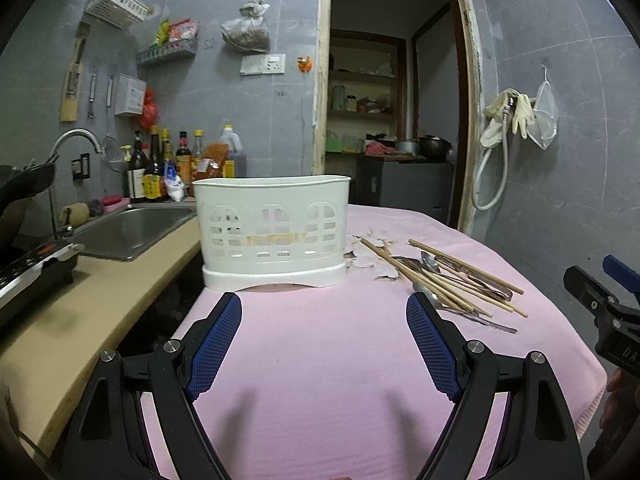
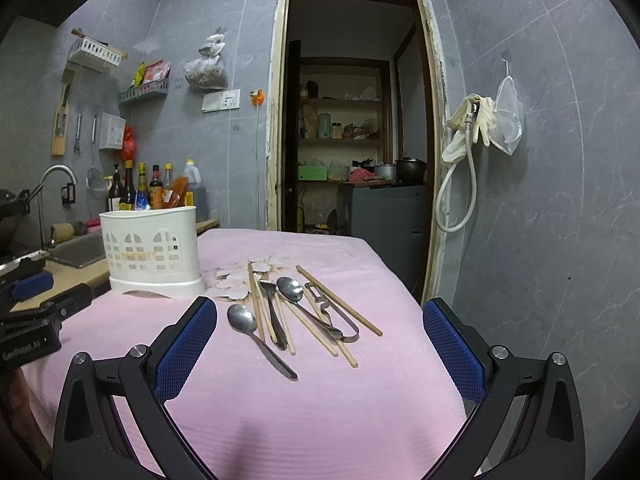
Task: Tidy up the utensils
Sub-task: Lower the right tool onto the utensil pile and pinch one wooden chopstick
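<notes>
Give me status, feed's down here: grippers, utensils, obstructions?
Left gripper open, empty; right gripper open, empty. Spoons and chopsticks loose on pink cloth, holder beside them. Nothing in the way.

Glossy metal spoons [image 2: 262, 336], matt wooden chopsticks [image 2: 338, 300], white plastic caddy [image 1: 272, 228], pink cloth [image 1: 320, 360].

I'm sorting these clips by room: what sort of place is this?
A home kitchen, most likely: a steel sink with faucet, sauce bottles along the tiled wall, and a white utensil caddy on a pink-covered table.
</notes>
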Tool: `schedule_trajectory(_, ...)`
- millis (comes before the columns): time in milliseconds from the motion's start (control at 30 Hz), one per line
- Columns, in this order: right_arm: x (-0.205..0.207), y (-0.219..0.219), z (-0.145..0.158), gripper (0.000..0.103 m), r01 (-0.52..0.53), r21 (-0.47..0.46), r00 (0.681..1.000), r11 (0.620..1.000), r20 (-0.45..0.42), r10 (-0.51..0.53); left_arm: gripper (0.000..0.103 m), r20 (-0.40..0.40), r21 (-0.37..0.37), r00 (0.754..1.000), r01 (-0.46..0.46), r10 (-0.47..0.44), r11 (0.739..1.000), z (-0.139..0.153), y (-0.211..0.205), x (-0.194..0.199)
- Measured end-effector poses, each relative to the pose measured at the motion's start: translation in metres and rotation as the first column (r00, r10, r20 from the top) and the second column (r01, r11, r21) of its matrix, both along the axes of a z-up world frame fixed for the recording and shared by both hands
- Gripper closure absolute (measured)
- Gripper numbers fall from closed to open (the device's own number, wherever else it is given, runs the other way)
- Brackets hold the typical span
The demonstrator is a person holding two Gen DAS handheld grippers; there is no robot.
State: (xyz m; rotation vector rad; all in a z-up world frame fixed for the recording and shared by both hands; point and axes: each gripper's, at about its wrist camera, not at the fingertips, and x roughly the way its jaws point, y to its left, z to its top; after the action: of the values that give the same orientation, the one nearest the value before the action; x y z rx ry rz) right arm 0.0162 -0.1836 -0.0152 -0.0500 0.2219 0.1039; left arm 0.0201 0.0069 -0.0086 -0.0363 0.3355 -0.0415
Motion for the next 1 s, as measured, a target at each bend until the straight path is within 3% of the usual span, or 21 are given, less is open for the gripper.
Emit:
schedule_trajectory(267, 0.03, -0.019, 0.009, 0.0, -0.069, -0.044, 0.996, 0.997, -0.054, 0.067, 0.023, -0.108, -0.062, 0.988, 0.101, -0.107, 0.993, 0.009, -0.006, 0.044)
schedule_trajectory(433, 0.069, -0.037, 0.012, 0.0, -0.141, -0.053, 0.979, 0.989, -0.159, 0.131, 0.023, -0.198, -0.119, 0.962, 0.166, -0.187, 0.979, 0.01, -0.014, 0.081)
schedule_trajectory(567, 0.102, -0.046, 0.008, 0.015, -0.192, -0.038, 0.947, 0.981, -0.269, 0.175, 0.029, -0.262, -0.144, 0.93, 0.224, -0.256, 0.964, 0.01, -0.024, 0.106)
schedule_trajectory(767, 0.148, -0.054, 0.0, 0.039, -0.243, -0.036, 0.896, 0.969, -0.391, 0.21, 0.052, -0.377, -0.185, 0.861, 0.291, -0.341, 0.939, 0.002, -0.039, 0.141)
schedule_trajectory(1000, 0.207, -0.055, -0.012, 0.064, -0.317, 0.011, 0.803, 0.948, -0.529, 0.275, 0.075, -0.488, -0.265, 0.783, 0.29, -0.387, 0.92, -0.008, -0.041, 0.171)
